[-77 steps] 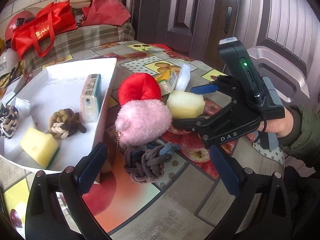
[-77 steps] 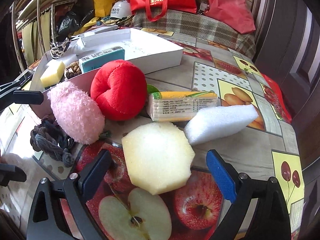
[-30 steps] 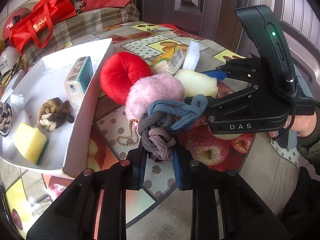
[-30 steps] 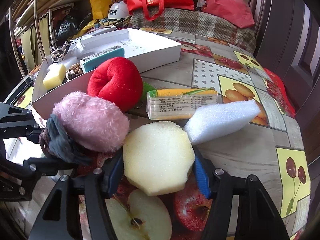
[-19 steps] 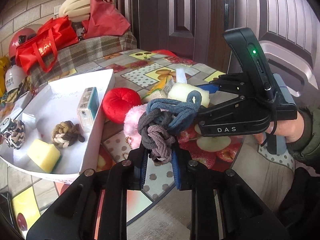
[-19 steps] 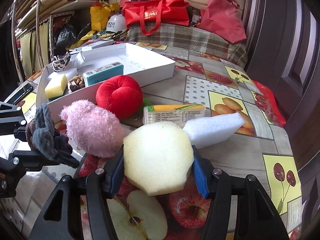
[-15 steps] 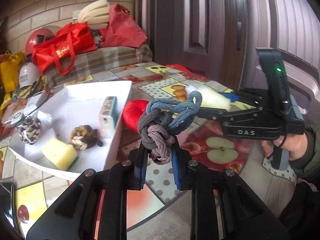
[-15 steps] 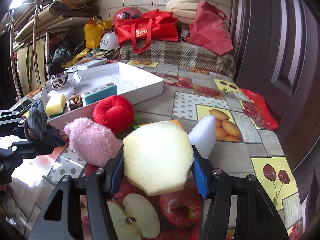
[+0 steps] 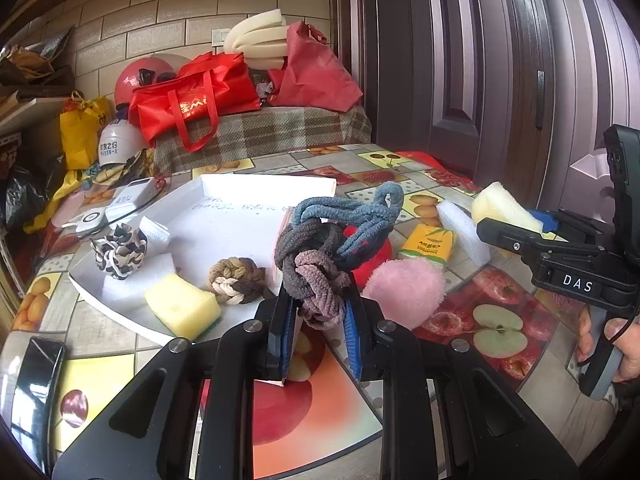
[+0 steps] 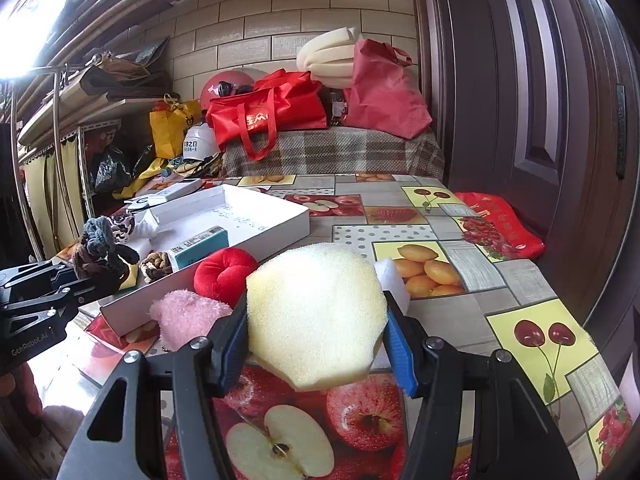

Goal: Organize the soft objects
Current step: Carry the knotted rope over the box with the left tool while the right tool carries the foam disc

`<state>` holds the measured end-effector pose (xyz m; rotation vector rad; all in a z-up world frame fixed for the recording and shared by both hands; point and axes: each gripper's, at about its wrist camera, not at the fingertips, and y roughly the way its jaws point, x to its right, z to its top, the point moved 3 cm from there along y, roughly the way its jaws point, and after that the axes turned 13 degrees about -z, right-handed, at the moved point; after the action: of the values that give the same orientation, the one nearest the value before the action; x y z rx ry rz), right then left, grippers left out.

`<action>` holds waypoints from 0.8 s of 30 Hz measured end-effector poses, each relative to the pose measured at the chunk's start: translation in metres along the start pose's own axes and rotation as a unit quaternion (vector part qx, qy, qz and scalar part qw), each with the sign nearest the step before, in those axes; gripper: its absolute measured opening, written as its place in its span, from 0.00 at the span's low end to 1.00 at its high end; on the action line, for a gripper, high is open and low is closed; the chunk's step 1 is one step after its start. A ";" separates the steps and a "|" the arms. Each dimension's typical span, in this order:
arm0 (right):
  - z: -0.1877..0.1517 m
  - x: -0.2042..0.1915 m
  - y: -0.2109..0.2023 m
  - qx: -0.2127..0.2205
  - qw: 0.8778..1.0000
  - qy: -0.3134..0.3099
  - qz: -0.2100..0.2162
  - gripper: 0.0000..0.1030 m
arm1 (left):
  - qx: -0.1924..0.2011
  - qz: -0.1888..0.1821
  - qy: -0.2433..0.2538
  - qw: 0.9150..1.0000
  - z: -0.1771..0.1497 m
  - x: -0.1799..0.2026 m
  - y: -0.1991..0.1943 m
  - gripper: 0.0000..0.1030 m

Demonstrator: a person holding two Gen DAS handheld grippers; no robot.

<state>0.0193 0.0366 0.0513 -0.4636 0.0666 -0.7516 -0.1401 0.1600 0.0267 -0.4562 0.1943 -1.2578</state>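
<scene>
My left gripper point(image 9: 320, 332) is shut on a knotted rope ball point(image 9: 324, 248) of grey, mauve and blue cord, held up above the table in front of the white tray point(image 9: 240, 216). My right gripper point(image 10: 318, 344) is shut on a pale yellow round sponge point(image 10: 316, 312), also lifted off the table. A pink fluffy ball point(image 9: 404, 290), a red plush point(image 10: 224, 270), a white foam wedge point(image 9: 460, 232) and a yellow tissue pack point(image 9: 428, 244) lie on the table. Inside the tray sit a yellow sponge point(image 9: 182, 308), a brown rope knot point(image 9: 236, 280) and a leopard scrunchie point(image 9: 118, 252).
A teal box point(image 10: 198, 246) leans against the tray's near wall. Red bags point(image 9: 192, 106), a helmet and foam rolls crowd a plaid bench behind the table. A dark door point(image 10: 540, 120) stands to the right. A phone point(image 9: 36, 376) lies at the table's left edge.
Both grippers closed on their objects, the left on the rope ball, the right on the round sponge, then lifted them off the table and tilted up, bringing the wall and door into view.
</scene>
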 end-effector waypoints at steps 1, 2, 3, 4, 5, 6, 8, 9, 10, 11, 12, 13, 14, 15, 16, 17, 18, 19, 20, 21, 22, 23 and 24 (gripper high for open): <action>0.000 -0.003 0.000 0.000 1.000 -0.002 0.004 0.58 | -0.001 -0.001 -0.004 1.000 0.000 -0.001 0.000 0.20; 0.000 -0.008 -0.001 0.001 1.000 -0.005 0.009 0.58 | -0.002 -0.001 -0.008 1.000 0.000 -0.003 0.001 0.20; 0.000 -0.012 -0.002 0.003 1.000 -0.009 0.013 0.58 | -0.002 0.000 -0.013 1.000 0.000 -0.004 0.001 0.20; 0.000 -0.017 -0.004 0.005 1.000 -0.014 0.016 0.58 | -0.002 0.001 -0.017 1.000 0.001 -0.006 0.001 0.20; 0.000 -0.022 -0.005 0.008 1.000 -0.019 0.019 0.58 | -0.001 0.002 -0.020 1.000 0.001 -0.008 0.001 0.20; 0.000 -0.027 -0.006 0.010 0.999 -0.024 0.022 0.58 | 0.001 0.003 -0.023 1.000 0.001 -0.009 0.001 0.20; 0.000 -0.037 -0.007 0.013 0.999 -0.035 0.029 0.58 | 0.000 0.003 -0.026 1.000 0.002 -0.013 0.002 0.20; 0.000 -0.043 -0.007 0.013 0.999 -0.042 0.032 0.58 | 0.000 0.004 -0.026 1.000 0.003 -0.014 0.003 0.20; 0.000 -0.049 -0.007 0.014 0.998 -0.047 0.034 0.58 | 0.001 0.005 -0.025 1.000 0.003 -0.014 0.003 0.20; 0.000 -0.053 -0.007 0.017 0.998 -0.051 0.036 0.58 | 0.001 0.007 -0.022 1.000 0.004 -0.015 0.004 0.20; 0.001 -0.058 -0.007 0.019 0.998 -0.055 0.039 0.58 | 0.002 0.010 -0.019 1.000 0.005 -0.015 0.005 0.20; 0.001 -0.063 -0.007 0.021 0.997 -0.060 0.041 0.58 | 0.002 0.013 -0.015 1.000 0.006 -0.015 0.006 0.20; 0.002 -0.068 -0.007 0.023 0.997 -0.065 0.043 0.58 | 0.003 0.017 -0.013 1.000 0.007 -0.016 0.007 0.20; 0.002 -0.073 -0.007 0.025 0.996 -0.070 0.046 0.58 | 0.003 0.019 -0.012 1.000 0.007 -0.018 0.008 0.20; 0.002 -0.077 -0.007 0.027 0.996 -0.075 0.048 0.58 | 0.003 0.021 -0.014 1.000 0.008 -0.020 0.009 0.20; 0.002 -0.082 -0.007 0.028 0.995 -0.080 0.049 0.58 | 0.003 0.022 -0.017 1.000 0.009 -0.024 0.010 0.20; 0.002 -0.085 -0.007 0.030 0.995 -0.085 0.051 0.58 | 0.003 0.022 -0.021 1.000 0.009 -0.027 0.010 0.20; 0.003 -0.088 -0.007 0.031 0.994 -0.089 0.052 0.58 | 0.003 0.023 -0.025 0.999 0.009 -0.030 0.011 0.20; 0.003 -0.090 -0.007 0.031 0.994 -0.092 0.053 0.58 | 0.003 0.023 -0.029 0.999 0.009 -0.032 0.011 0.20; 0.003 -0.092 -0.006 0.032 0.994 -0.095 0.054 0.58 | 0.003 0.024 -0.032 0.999 0.009 -0.035 0.012 0.20; 0.003 -0.094 -0.006 0.032 0.993 -0.096 0.055 0.58 | 0.003 0.025 -0.034 0.999 0.010 -0.037 0.013 0.20; 0.003 -0.095 -0.005 0.031 0.993 -0.097 0.056 0.58 | 0.003 0.026 -0.035 0.999 0.010 -0.038 0.013 0.20; 0.003 -0.095 -0.004 0.029 0.993 -0.097 0.057 0.58 | 0.003 0.027 -0.035 0.999 0.010 -0.040 0.013 0.20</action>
<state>-0.0524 0.0996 0.0458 -0.4716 -0.1090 -0.5931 -0.1367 0.2031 0.0257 -0.4869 0.1426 -1.1862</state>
